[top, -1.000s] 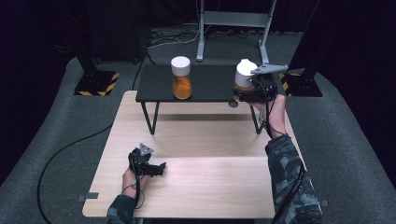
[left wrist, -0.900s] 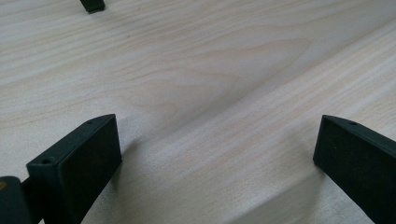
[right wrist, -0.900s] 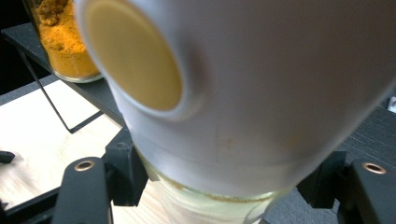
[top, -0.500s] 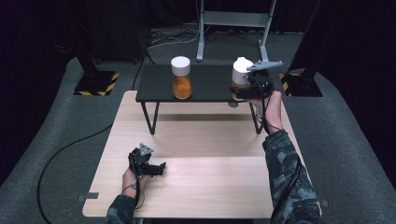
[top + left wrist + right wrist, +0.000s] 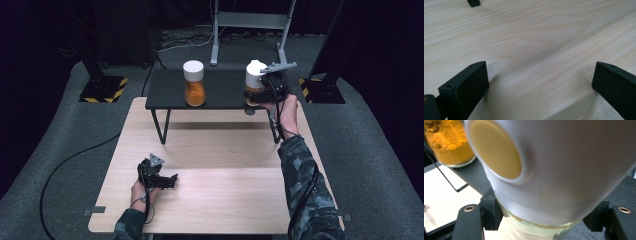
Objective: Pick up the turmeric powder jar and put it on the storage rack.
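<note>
High view: the person's right forearm, in a patterned sleeve, stretches forward along the right side of the worktop (image 5: 210,150) to the right end of the small black raised shelf (image 5: 220,85), wrist bent so that the right gripper (image 5: 260,92) lies roughly level; its fingers are clamped on the glass body of a white-lidded jar (image 5: 255,76), which is tilted, its lid leaning toward the gripper's camera; right gripper view: the white lid (image 5: 564,165) looms very close, with a round tan disc (image 5: 495,150) on its top, and the black fingers (image 5: 490,211) press the clear glass just below the lid on both sides; the jar sits over the right end of the shelf, though whether its base touches the shelf I cannot tell; a second white-lidded jar of orange powder (image 5: 194,82) stands upright near the shelf's middle, well apart to the left; the left gripper (image 5: 167,181) rests low on the near left part of the worktop, held in the left hand, cable trailing back; left gripper view: its fingers (image 5: 466,85) stand wide apart over bare pale wood with nothing between them.
</note>
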Demonstrator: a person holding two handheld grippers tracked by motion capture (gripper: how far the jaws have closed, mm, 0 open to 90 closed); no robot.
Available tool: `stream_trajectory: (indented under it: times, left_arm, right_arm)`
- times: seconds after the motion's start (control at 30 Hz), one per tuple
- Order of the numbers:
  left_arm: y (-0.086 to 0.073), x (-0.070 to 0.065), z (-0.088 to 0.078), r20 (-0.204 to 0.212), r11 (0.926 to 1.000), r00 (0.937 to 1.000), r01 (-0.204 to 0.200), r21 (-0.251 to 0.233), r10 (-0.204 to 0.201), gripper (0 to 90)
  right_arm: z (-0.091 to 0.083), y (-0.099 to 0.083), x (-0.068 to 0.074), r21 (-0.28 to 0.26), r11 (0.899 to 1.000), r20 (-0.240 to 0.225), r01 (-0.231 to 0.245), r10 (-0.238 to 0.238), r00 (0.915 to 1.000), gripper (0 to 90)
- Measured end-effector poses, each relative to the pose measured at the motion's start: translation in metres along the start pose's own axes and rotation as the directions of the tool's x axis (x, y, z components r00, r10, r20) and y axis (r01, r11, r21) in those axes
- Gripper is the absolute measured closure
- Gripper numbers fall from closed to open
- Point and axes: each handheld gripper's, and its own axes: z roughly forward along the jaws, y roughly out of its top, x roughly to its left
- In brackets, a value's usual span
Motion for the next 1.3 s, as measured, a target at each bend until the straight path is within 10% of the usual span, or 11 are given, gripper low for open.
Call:
stream_trajectory:
  times: [1.3]
  left_arm:
    - [0.0, 0.0, 0.0, 0.0, 1.0, 1.0, 0.001, 0.0, -0.001, 0.3]
  right_arm:
    - [0.012, -0.014, -0.017, -0.01, 0.997, -0.005, -0.071, 0.071, 0.9974, 30.0]
